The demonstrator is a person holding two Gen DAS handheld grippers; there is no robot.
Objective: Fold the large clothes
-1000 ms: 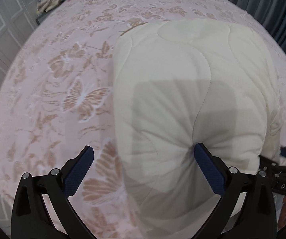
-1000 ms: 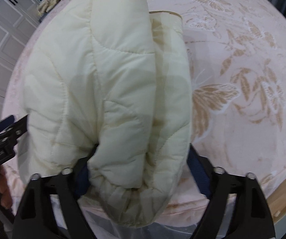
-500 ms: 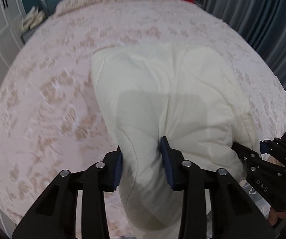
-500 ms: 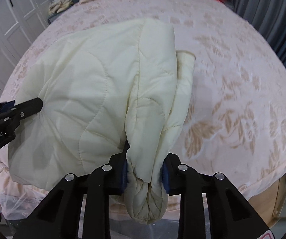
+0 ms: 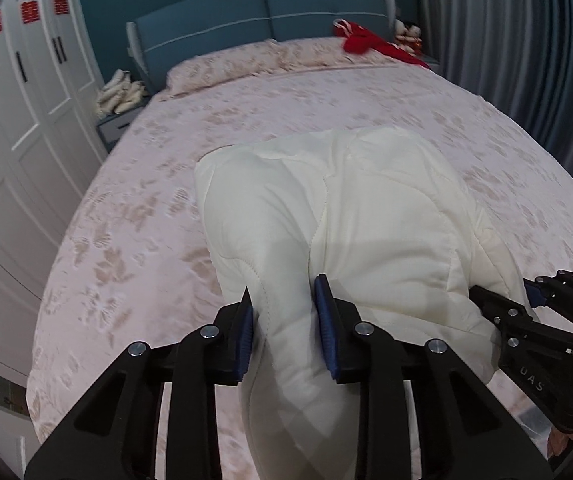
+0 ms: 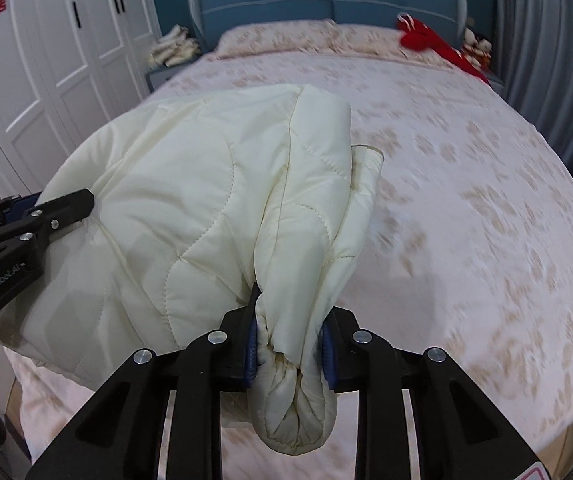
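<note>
The cream quilted jacket [image 5: 366,216] is held at the near edge of the bed [image 5: 166,184], its far portion resting on the patterned bedspread and its near portion lifted toward the cameras.

1. The left gripper [image 5: 284,332] is pinching a bunched fold of the jacket between its blue pads [image 5: 326,332]. The padding bulges out below the jaws, which indicates a firm grasp on thick material.
2. The right gripper [image 6: 288,348] is pinching a gathered end of the jacket [image 6: 190,208], possibly a sleeve or hem corner; which part cannot be told.
3. The 2 grasp points lie well apart on the near edge. This spacing probably keeps the edge taut and level, so the panel can be carried as 1 sheet.
4. The bed serves as the folding surface.

Judgement: a fold is in progress, not completed.
</note>
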